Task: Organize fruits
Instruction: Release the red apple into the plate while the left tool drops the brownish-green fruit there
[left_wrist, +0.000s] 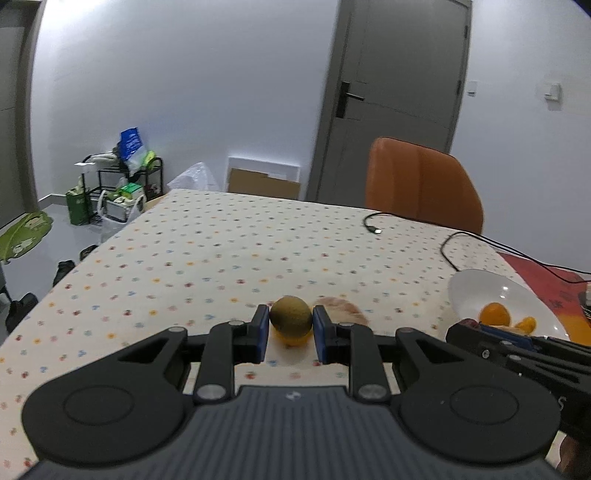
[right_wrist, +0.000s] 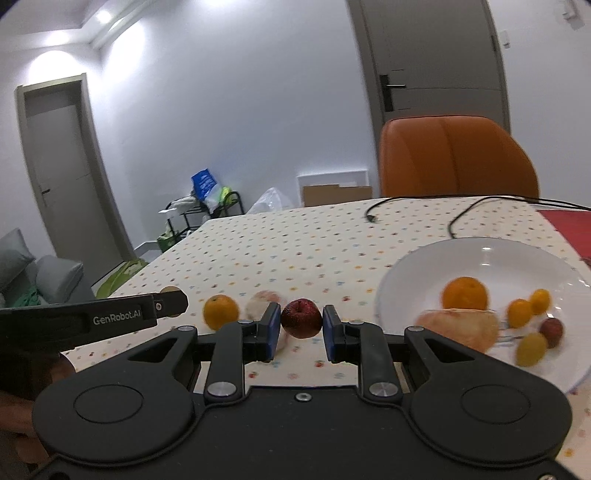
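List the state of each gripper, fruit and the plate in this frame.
Left gripper: shut on kiwi, above the table.
Right gripper: shut on red apple.
Plate: on the table, holding several fruits.
Orange: loose on the tablecloth, beside a pale fruit.
Door: closed.

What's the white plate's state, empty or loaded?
Loaded. The white plate holds an orange, a pale peach-coloured fruit, two small oranges, a yellow fruit and a dark red one.
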